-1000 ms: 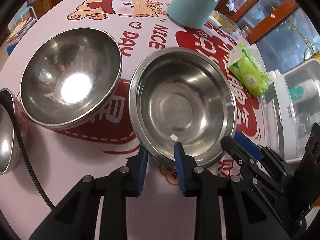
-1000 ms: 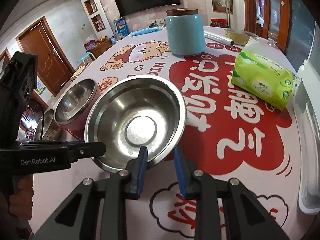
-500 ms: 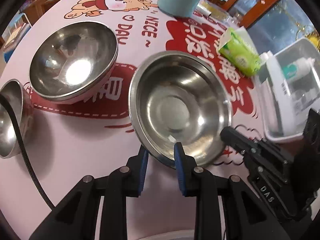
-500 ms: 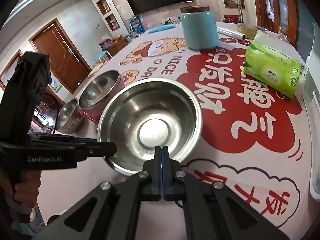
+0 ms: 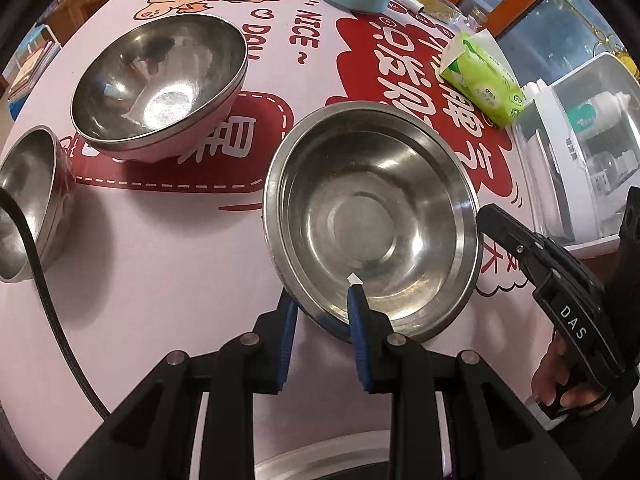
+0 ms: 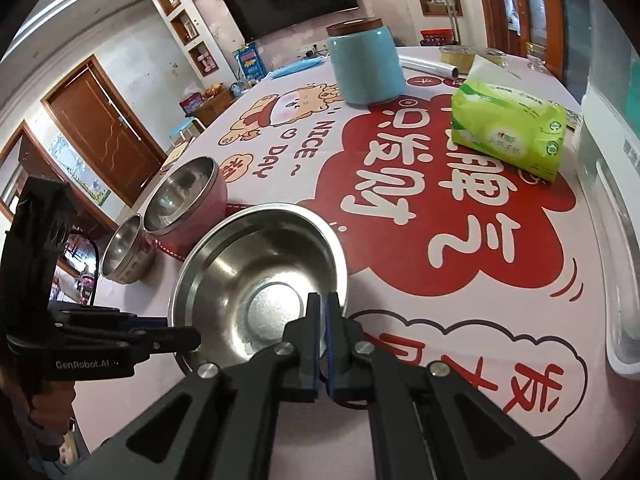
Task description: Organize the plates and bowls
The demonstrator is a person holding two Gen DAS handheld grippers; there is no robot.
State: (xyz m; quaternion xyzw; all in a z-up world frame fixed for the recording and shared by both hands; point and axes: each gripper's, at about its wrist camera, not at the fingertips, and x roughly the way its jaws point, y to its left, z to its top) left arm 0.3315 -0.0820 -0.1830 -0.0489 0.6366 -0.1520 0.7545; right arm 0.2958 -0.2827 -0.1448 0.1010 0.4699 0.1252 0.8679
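Note:
A wide steel bowl [image 5: 372,220] sits low over the printed table [image 5: 160,288]. My left gripper [image 5: 320,304] is shut on its near rim, one blue pad inside the bowl and one outside. In the right wrist view the same bowl [image 6: 256,276] shows with the left gripper [image 6: 180,336] at its left rim. My right gripper [image 6: 322,300] is shut, pads together with nothing seen between them, its tips over the bowl's near right rim. From the left wrist view the right gripper [image 5: 486,216] lies against the bowl's right edge. A pink-sided steel bowl [image 5: 160,80] and a small steel bowl [image 5: 24,200] stand to the left.
A teal jar [image 6: 364,64] stands at the back, a green tissue pack [image 6: 508,132] to its right. A white plastic box [image 5: 580,160] lines the table's right edge. Another steel rim [image 5: 320,456] peeks in beneath the left gripper. A hand [image 5: 564,380] holds the right gripper.
The right gripper's jaws have come together from a small gap. The left gripper has carried the wide bowl away from the pink-sided bowl, toward the table's near right side.

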